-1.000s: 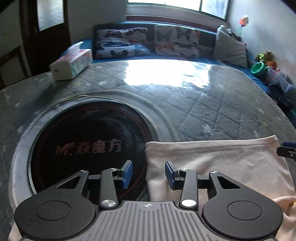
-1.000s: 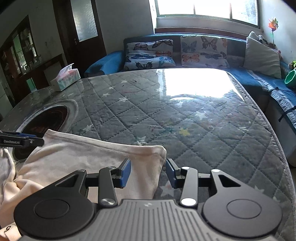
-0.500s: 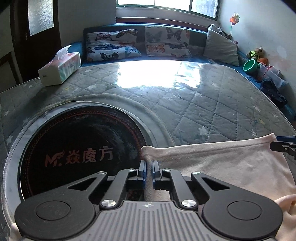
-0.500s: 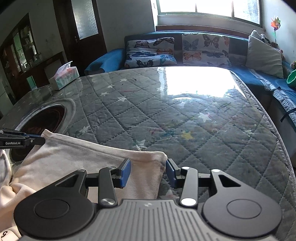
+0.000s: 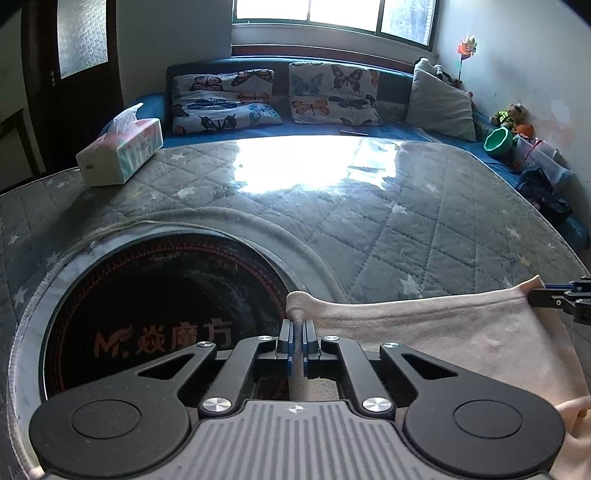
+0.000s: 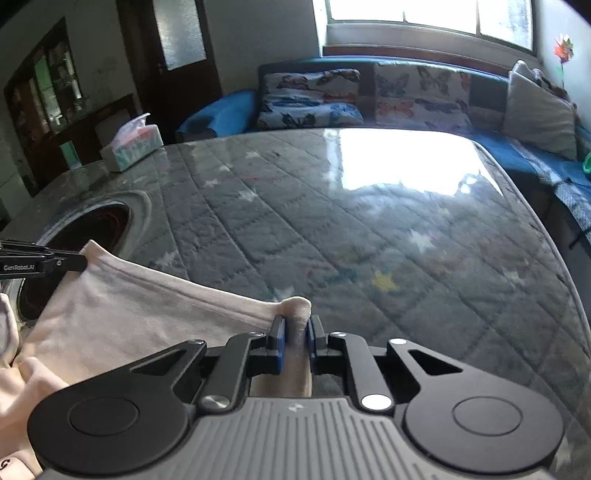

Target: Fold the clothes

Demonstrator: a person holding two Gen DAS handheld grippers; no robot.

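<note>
We take this for a lived-in home sitting room. Our grounds: a dark blue sofa (image 5: pixel 369 131) under a wide window (image 5: pixel 332 14), butterfly-print cushions (image 5: pixel 221 99), a plain grey pillow (image 5: pixel 439 101). A desk under a grey quilted star-print cover (image 5: pixel 406 221) carries a pastel tissue box (image 5: pixel 120 149). Soft toys (image 5: pixel 511 114) sit by the wall; a dark wooden door with frosted glass (image 6: pixel 177 55) stands beyond.

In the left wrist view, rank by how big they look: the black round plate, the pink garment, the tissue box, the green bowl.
1. Black round plate and pink garment: similar spread, both close to the camera and partly hidden, so unranked.
2. Tissue box.
3. Green bowl, though it sits farthest away.
</note>
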